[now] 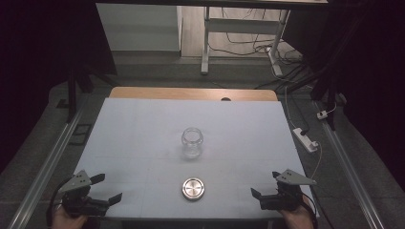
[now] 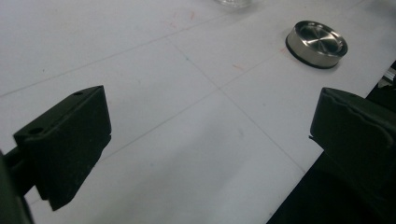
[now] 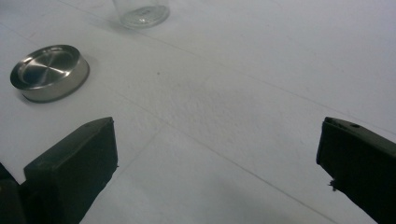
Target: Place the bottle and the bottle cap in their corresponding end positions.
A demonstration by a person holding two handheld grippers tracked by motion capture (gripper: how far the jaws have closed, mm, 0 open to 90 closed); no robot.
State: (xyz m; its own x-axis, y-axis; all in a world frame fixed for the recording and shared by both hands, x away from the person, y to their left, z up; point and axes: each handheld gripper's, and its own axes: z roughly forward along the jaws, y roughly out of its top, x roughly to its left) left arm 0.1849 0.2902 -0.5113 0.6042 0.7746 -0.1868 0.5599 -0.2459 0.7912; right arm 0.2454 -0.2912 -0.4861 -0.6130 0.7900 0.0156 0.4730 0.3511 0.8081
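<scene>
Standing upright mid-table, clear glass jar (image 1: 192,142); round steel lid (image 1: 193,188) lying nearer; both grippers' fingers wide.

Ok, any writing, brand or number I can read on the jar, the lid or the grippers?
None readable.
Glass jar: clear, no label seen.
Metal lid: plain brushed top, no marking.
Left gripper and right gripper: black jaws and grey plates, no text.
White table cover: faint lines, no words.

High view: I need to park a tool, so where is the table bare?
Bare: the whole stretch behind the glass jar, plus both side strips. Busier: the centre line, jar then metal lid, and near corners under left gripper and right gripper.
</scene>
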